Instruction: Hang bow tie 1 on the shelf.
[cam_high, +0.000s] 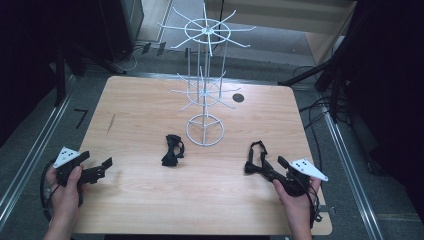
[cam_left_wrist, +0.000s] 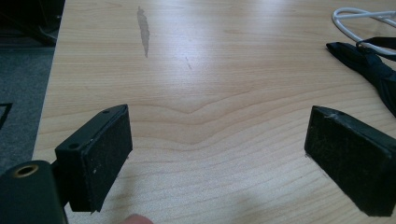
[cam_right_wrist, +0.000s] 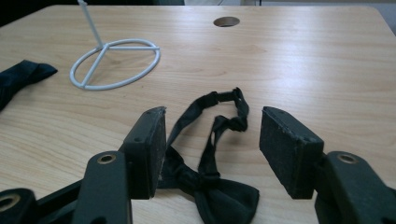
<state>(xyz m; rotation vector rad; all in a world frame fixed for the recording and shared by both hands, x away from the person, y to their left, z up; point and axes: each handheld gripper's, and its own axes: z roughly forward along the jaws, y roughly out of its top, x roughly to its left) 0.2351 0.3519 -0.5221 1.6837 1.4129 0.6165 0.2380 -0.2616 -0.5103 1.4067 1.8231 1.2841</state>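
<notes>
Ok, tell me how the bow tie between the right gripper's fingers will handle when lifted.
Probably floppy: the bow tie is soft cloth, and its thin strap lies in a loose loop, so it would likely dangle. It looks light. The strap might snag on the rack nearby.

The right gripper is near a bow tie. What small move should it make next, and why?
Probably shut the right gripper on the bow tie. Its jaws stand open on either side of the tie's knot, which lies flat on the table, with the strap looped ahead. The white rack has free arms, so the tie may be meant to hang there.
</notes>
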